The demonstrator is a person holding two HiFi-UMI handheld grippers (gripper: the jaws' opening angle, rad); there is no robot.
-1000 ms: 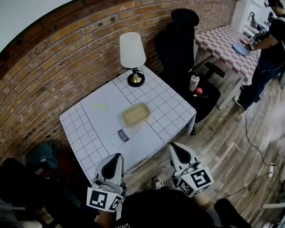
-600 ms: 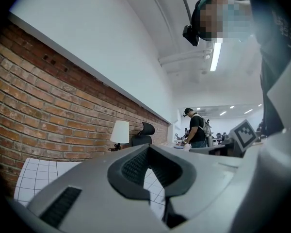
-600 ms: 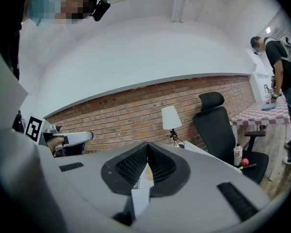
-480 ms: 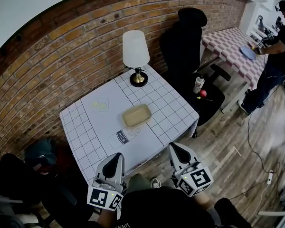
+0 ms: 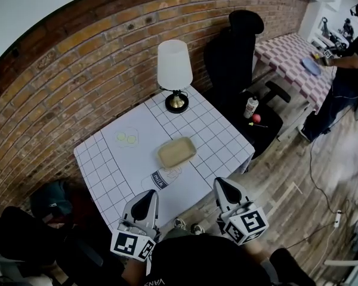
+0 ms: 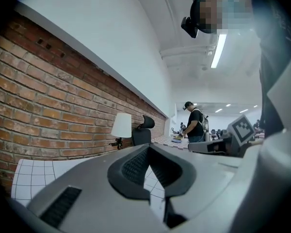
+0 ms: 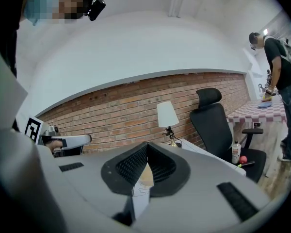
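Note:
Both grippers hover before the near edge of a small table (image 5: 101,159) with a white grid cloth. My left gripper (image 5: 148,196) is shut and holds nothing; its tip points at the table's near left side. My right gripper (image 5: 221,186) is also shut and empty, off the near right corner above the wooden floor. On the table lie a tan dish (image 5: 176,152), a milk carton (image 5: 160,179) on its side, and a small plate with pale slices (image 5: 127,137). In the gripper views the closed tips of the left gripper (image 6: 148,147) and the right gripper (image 7: 146,144) meet.
A white-shaded lamp (image 5: 175,70) stands at the table's far edge by the brick wall. A black office chair (image 5: 238,46) to the right carries a bottle (image 5: 250,107) and a red ball (image 5: 257,118). A person (image 5: 346,70) stands by a checked table (image 5: 286,52). A dark bag (image 5: 51,198) lies at the left.
The view has shifted slightly, so the table sits a bit further right and nearer. Both grippers stay shut at about the same spots. The person in the background moved towards the right edge.

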